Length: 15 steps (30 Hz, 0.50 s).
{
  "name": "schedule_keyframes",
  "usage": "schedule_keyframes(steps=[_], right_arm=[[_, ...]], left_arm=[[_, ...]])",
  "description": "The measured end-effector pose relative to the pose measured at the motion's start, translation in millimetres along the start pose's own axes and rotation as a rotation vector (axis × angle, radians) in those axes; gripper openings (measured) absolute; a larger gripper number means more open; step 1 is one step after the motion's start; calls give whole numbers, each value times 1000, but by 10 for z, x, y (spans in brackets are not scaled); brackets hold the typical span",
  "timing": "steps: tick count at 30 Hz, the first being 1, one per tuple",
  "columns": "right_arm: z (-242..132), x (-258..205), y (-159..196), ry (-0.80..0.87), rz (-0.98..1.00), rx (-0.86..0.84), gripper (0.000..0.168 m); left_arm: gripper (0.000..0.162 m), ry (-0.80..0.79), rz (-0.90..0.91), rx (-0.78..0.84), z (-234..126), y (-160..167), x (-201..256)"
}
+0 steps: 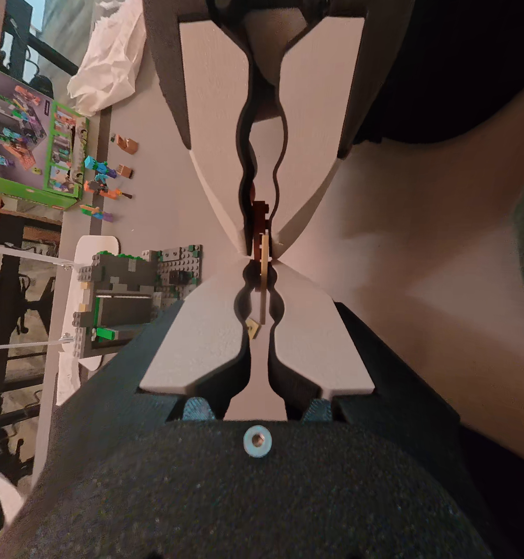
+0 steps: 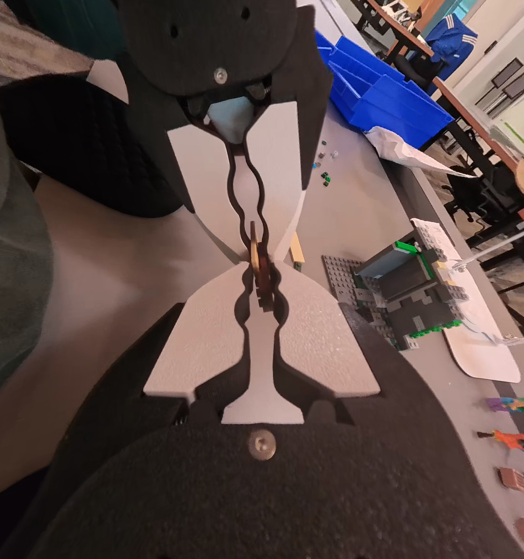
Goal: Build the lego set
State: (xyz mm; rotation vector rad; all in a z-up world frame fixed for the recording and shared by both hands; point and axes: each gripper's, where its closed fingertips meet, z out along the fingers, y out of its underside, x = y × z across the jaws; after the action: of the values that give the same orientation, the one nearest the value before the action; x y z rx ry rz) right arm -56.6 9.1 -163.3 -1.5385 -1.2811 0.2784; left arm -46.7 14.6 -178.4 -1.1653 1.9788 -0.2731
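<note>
L claw clamped on tan plate | R claw tip-to-tip, clamped on brown piece

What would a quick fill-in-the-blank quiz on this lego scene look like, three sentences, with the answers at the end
1. The thin plate clamped in the left hand-held gripper is ___ in colour.
2. The right hand-held gripper is shut on a dark ___ lego piece.
3. The storage bins at the far end of the table are ___.

Missing words: tan; brown; blue.
</note>
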Motion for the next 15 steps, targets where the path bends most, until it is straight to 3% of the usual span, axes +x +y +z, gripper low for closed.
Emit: schedule_keyframes(steps=[15], right_arm=[[-34, -96, -26, -35, -28, 6, 7]], left_arm=[[7, 77, -37, 17, -42, -44, 115]])
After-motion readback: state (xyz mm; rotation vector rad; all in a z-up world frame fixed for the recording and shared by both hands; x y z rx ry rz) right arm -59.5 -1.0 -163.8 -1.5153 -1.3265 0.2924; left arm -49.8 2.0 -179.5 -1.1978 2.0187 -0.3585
